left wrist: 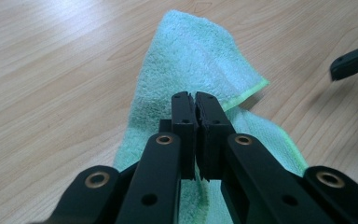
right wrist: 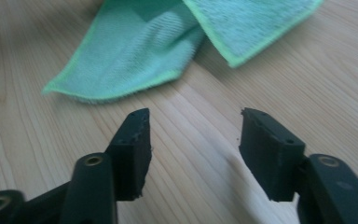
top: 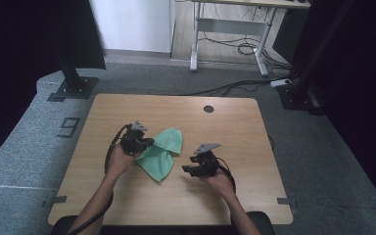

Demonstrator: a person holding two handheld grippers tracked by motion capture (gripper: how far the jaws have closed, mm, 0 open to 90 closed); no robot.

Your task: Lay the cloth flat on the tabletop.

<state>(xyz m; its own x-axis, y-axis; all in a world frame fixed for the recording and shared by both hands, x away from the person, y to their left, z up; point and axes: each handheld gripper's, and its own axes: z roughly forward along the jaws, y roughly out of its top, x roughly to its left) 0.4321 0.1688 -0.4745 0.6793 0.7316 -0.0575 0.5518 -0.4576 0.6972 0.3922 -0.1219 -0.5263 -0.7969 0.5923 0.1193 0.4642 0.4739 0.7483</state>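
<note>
**Two grippers, one green cloth**

Two folds show in the left gripper view: the left gripper has its jaws pressed together over the green cloth. Its camera shows the right gripper half-open and empty above bare tabletop, cloth just ahead.

The surface is a light wood-grain board with rounded corners. A round dark hole sits near its far edge, right of centre. The surface stands on grey carpet; a figure 9 is marked in dark tape on the carpet, just left of the surface. Short dark tape strips lie at the near left corner and the near right corner. A black post base stands beyond the far left corner. A second desk frame with white legs stands farther back, with loose black cables beneath it. A white power strip lies on the floor at the far right.
</note>
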